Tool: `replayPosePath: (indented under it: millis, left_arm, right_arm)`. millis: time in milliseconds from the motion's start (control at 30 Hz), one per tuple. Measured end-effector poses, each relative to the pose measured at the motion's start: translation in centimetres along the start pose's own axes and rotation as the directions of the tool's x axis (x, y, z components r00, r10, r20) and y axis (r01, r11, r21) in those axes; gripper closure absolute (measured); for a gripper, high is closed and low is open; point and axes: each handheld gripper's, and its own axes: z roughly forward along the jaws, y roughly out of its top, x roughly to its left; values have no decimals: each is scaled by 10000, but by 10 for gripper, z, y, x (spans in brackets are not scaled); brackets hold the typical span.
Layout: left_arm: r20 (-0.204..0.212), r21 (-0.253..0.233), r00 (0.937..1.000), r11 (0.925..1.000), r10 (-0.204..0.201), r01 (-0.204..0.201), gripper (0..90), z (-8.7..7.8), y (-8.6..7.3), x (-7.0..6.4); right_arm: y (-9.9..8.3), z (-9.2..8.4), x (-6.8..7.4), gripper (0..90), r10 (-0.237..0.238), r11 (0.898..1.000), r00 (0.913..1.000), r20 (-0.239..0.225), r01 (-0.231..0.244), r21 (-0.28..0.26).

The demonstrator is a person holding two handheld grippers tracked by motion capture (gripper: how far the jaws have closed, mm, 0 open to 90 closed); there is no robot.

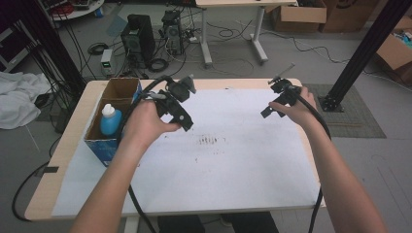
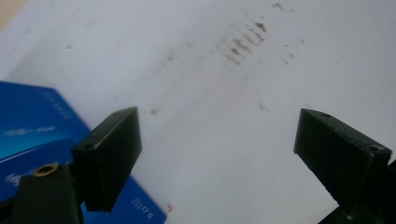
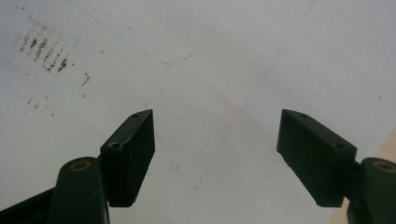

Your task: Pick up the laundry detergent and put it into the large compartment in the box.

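Above the white sheet both grippers hang spread wide, empty: left gripper beside the blue box holding a bottle (probably the target); approach it squarely from above

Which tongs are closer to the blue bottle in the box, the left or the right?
Left. The left tongs are held just right of the box holding the blue bottle; the right tongs are across the table.
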Motion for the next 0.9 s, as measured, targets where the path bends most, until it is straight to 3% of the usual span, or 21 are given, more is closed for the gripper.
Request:
replayPosePath:
  millis: [67, 300, 400, 900]
  left_arm:
    - [96, 167, 9995, 9994, 311, -313, 157, 9, 3, -9]
    - [427, 321, 9961, 9964, 767, -781, 155, 31, 10, -29]
    - [259, 510, 9948, 9937, 981, -994, 155, 38, 12, -35]
    - [455, 367, 9920, 9921, 1181, -1198, 154, 44, 15, -46]
  right_arm:
    - [0, 0, 0, 276, 8, 10000, 10000, -7, -8, 18]
    - [-1, -1, 0, 273, -10, 10000, 10000, 25, 10, 29]
    - [-2, -2, 1, 264, -28, 10000, 10000, 12, 28, 9]
    - [0, -1, 6, 264, -165, 9998, 9999, 20, 165, 99]
